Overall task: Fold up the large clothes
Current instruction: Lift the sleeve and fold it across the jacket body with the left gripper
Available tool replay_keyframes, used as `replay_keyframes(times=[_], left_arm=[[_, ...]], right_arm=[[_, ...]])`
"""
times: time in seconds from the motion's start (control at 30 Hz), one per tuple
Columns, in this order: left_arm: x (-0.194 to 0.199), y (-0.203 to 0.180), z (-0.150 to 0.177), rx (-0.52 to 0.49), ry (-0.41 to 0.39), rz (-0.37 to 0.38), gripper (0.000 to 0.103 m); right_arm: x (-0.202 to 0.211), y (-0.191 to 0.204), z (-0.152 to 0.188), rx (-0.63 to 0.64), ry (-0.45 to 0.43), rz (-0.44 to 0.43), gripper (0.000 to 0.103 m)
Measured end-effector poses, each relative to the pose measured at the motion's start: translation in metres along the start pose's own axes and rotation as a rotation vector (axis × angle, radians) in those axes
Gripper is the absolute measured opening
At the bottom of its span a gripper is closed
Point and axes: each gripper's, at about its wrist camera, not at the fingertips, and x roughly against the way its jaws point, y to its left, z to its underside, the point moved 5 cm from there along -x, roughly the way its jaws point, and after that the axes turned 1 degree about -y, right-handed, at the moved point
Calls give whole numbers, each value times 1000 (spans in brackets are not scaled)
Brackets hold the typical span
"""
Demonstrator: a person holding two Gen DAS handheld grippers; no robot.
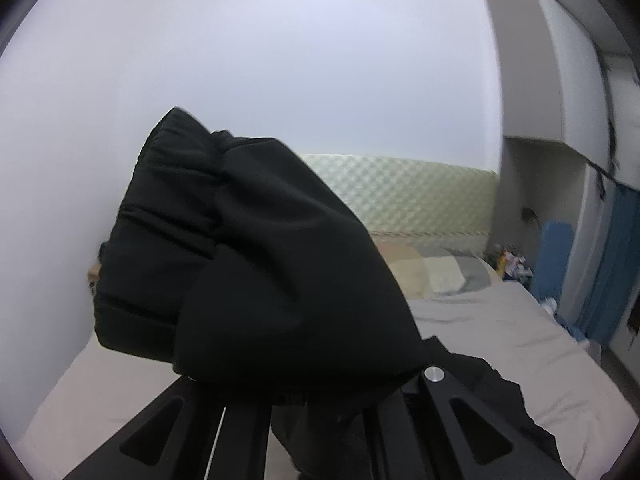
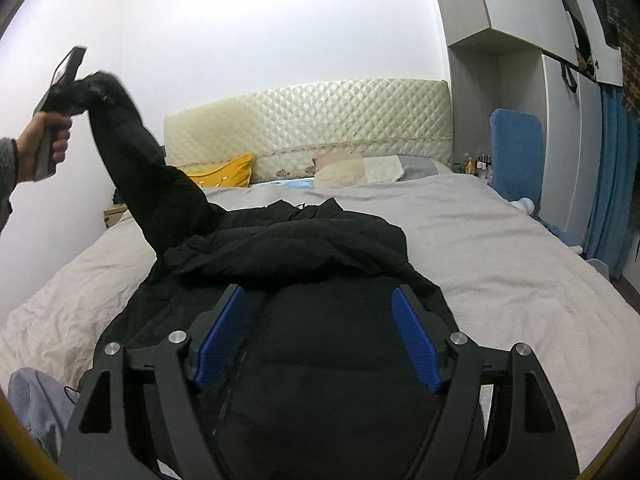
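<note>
A large black padded jacket (image 2: 312, 248) lies on the bed (image 2: 500, 248), zipper facing up. Its sleeve (image 2: 136, 152) is lifted high at the left. My left gripper (image 2: 76, 84) is shut on the sleeve's elastic cuff (image 1: 256, 248), which fills the left wrist view and hides the fingertips. My right gripper (image 2: 318, 336) is open, its blue pads (image 2: 414, 338) spread wide just above the jacket's lower body, holding nothing.
The bed has a light grey sheet, a quilted cream headboard (image 2: 312, 120), a yellow pillow (image 2: 224, 172) and a pale pillow (image 2: 372, 170). A blue board (image 2: 516, 152) and blue curtain (image 2: 616, 184) stand at the right. White wall lies to the left.
</note>
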Motion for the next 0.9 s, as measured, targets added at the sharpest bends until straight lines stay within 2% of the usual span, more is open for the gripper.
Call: replay_keyframes(times=[0.2,0.43,0.6,0.73,0.9], left_arm=[[-4,-97,0,-89,-6,80,3],[-28,-200,31,-160,24,193,3],[-61,-263,74,-207,80,285,3],[-87,-303,123,-207,146,348,3],[-131,-345,182,-227,241,380,3]], right_arm=[[12,-20,1,-26,-16,20,79],[21,-47,-4,-66,-51,44,80],[18,-71,-3,-124,-43,59,81],[13,-82,-4,-160,-40,71,81],[6,-88,0,-177,-25,73,81]])
